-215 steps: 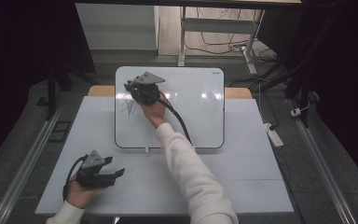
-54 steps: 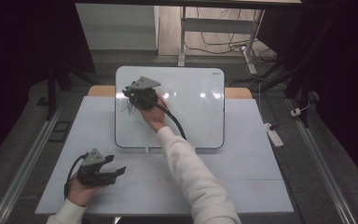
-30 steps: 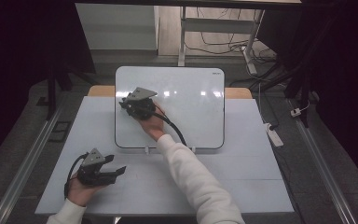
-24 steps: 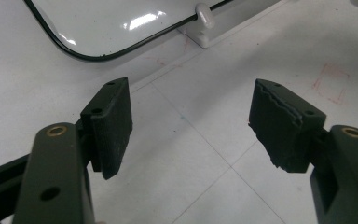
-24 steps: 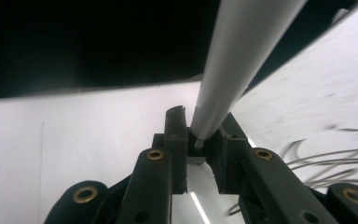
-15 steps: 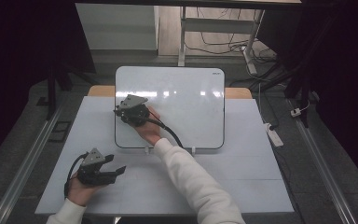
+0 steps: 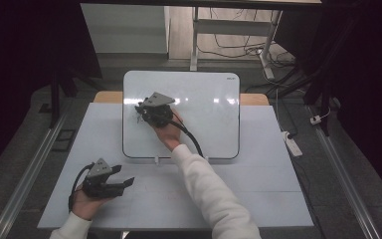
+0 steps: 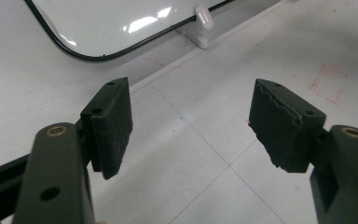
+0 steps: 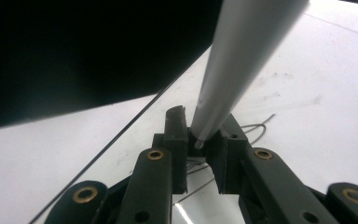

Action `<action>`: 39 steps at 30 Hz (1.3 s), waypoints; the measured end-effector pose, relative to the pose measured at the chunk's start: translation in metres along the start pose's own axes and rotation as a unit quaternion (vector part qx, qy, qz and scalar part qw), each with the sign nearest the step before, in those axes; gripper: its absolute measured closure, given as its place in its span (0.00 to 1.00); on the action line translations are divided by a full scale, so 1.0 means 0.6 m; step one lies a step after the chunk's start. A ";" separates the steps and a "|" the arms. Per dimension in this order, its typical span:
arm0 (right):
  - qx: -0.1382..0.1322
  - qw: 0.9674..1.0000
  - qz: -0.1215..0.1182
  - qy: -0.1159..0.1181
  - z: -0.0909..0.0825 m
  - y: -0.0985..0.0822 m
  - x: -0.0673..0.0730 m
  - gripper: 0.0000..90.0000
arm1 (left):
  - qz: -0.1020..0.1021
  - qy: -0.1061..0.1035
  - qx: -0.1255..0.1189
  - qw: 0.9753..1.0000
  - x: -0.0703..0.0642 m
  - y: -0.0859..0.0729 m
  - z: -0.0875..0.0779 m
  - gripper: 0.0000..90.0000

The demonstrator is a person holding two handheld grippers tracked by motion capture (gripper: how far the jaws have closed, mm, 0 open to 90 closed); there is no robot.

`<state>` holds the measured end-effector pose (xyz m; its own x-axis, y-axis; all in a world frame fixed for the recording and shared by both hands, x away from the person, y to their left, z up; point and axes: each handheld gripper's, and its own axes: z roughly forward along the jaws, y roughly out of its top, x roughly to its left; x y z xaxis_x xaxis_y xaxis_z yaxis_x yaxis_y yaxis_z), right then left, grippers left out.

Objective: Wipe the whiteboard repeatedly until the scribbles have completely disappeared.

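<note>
Right gripper (image 7: 140, 110) sits over the left part of the whiteboard (image 7: 209, 99), jaws pointing at the board's left edge in the high view. Its jaws are clamped tight on a marker (image 9: 242, 60): in the right gripper view the marker is a pale grey, smooth barrel that narrows toward the grip, running up and out of frame from between the two black pads, tilted rather than square to the board. Which end of the marker is in the grip cannot be told. Thin dark scribble lines (image 9: 256, 127) show on the board surface just beyond and under the jaws; in the high view the same scribble (image 7: 135, 117) is a small tangle near the board's left edge, right beside the gripper. The whiteboard is white and glossy with rounded corners and a thin dark border, lying on the white table (image 7: 258, 199), far half of it. Left gripper (image 7: 124, 183) rests in the person's left hand (image 7: 87, 201) on the near left of the table, well apart from the board. Its jaws stand wide apart with nothing between them; the left gripper view shows bare table and the board's near corner (image 8: 88, 53) past the pads.
</note>
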<state>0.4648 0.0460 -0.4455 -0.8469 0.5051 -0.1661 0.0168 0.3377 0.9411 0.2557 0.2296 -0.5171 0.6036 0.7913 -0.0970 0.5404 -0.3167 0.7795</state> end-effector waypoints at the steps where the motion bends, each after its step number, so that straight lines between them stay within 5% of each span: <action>1: 0.000 1.000 0.003 0.002 -0.001 -0.002 0.001 0.86 | 0.000 0.000 0.000 1.000 0.000 0.000 0.000 0.34; 5: 0.045 0.995 -0.066 0.060 0.007 -0.020 0.048 0.86 | 0.000 -0.001 0.002 1.000 0.002 0.000 0.002 0.34; 6: 0.048 0.994 -0.079 0.058 0.005 -0.020 0.049 0.86 | 0.000 0.000 0.002 1.000 0.001 0.000 0.002 0.34; 8: 0.029 0.999 -0.039 0.021 -0.007 -0.011 0.018 0.86 | 0.001 0.001 0.002 1.000 0.000 0.000 0.000 0.34; 10: 0.023 0.999 -0.025 0.022 -0.009 -0.012 0.013 0.86 | 0.001 0.001 0.001 1.000 0.000 0.000 0.000 0.34; 14: 0.051 0.994 -0.086 0.054 -0.005 -0.025 0.049 0.86 | 0.000 -0.001 0.002 1.000 0.002 0.000 0.002 0.34; 17: 0.035 0.997 -0.062 0.027 -0.013 -0.019 0.027 0.86 | 0.001 0.001 0.001 1.000 0.000 0.000 0.000 0.34; 19: 0.022 0.999 -0.023 0.020 -0.018 -0.019 0.011 0.86 | 0.001 0.001 0.000 1.000 0.000 0.000 0.000 0.34; 21: 0.031 0.998 -0.040 0.031 -0.017 -0.025 0.026 0.86 | 0.001 0.000 0.001 1.000 0.001 0.000 0.002 0.34; 22: 0.044 0.995 -0.076 0.042 -0.015 -0.031 0.043 0.86 | 0.001 -0.001 0.002 1.000 0.002 0.001 0.002 0.34; 23: 0.044 0.995 -0.078 0.041 -0.017 -0.030 0.040 0.86 | 0.001 0.000 0.002 1.000 0.002 0.000 0.002 0.34; 25: 0.036 0.997 -0.062 0.035 -0.020 -0.029 0.029 0.86 | 0.001 0.000 0.000 1.000 0.001 0.000 0.000 0.34; 26: 0.019 0.999 -0.031 0.011 -0.028 -0.025 0.009 0.86 | 0.001 0.001 0.000 1.000 0.001 0.000 -0.001 0.34; 28: 0.017 0.999 -0.023 0.014 -0.029 -0.026 0.008 0.86 | -0.001 0.001 -0.001 1.000 0.001 0.000 0.000 0.34; 32: 0.042 0.996 -0.076 0.034 -0.026 -0.033 0.034 0.86 | 0.002 0.000 0.001 1.000 0.001 0.001 0.002 0.34; 37: 0.002 1.000 -0.024 -0.016 -0.030 -0.003 -0.026 0.86 | 0.000 0.001 0.000 1.000 0.001 0.000 0.000 0.34; 39: 0.018 0.999 -0.041 -0.001 -0.025 -0.005 -0.011 0.86 | 0.000 0.001 0.000 1.000 0.001 0.000 0.001 0.34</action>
<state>0.4624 0.0296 -0.4427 -0.8452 0.4764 -0.2420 -0.0328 0.4058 0.9134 0.2564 0.2298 -0.5174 0.6026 0.7922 -0.0967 0.5409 -0.3163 0.7793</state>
